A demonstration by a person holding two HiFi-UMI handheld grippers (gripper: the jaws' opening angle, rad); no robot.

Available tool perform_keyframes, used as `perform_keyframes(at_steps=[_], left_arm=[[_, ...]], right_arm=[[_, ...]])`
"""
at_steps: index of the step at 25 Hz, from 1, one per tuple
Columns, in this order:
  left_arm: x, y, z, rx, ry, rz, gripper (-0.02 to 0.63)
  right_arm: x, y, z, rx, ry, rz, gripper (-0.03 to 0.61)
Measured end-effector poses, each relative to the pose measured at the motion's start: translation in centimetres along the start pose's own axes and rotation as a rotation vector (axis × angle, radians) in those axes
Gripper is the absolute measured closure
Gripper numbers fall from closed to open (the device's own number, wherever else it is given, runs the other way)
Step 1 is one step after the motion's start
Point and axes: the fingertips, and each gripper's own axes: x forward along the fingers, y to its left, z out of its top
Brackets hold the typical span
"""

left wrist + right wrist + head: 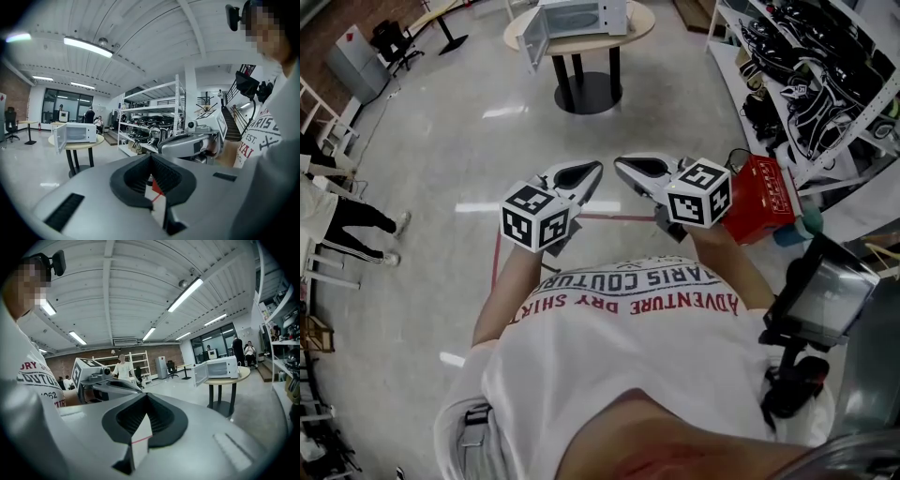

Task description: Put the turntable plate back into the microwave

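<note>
1. Closest to the chest, the left gripper (596, 169) and the right gripper (621, 163) are held side by side, tips angled towards each other.
2. In each gripper view the jaws are seen closed tip to tip. Nothing is clamped, and only floor shows through the gap behind the tips.
3. No turntable plate is seen in either gripper or on the floor ahead.
4. A red box (764, 197) is passed just to the right.
5. Well apart and straight ahead, the microwave (578, 17) is seen on a round table (643, 26), with its door (534, 39) swung open. It lies a little left of centre, so neither gripper is judged clearly nearer.
6. The cavity is too small to be read. The plate may already lie inside, or it may be somewhere out of view.
</note>
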Motion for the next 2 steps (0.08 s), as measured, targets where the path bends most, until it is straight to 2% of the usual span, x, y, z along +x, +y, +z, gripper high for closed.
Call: perform_keyframes(at_steps=[2], left_arm=[[-0.07, -0.28, 0.89, 0.004, 0.006, -0.002, 0.614]], right_arm=[[-0.31, 0.2, 0.86, 0.007, -0.001, 0.003, 0.577]])
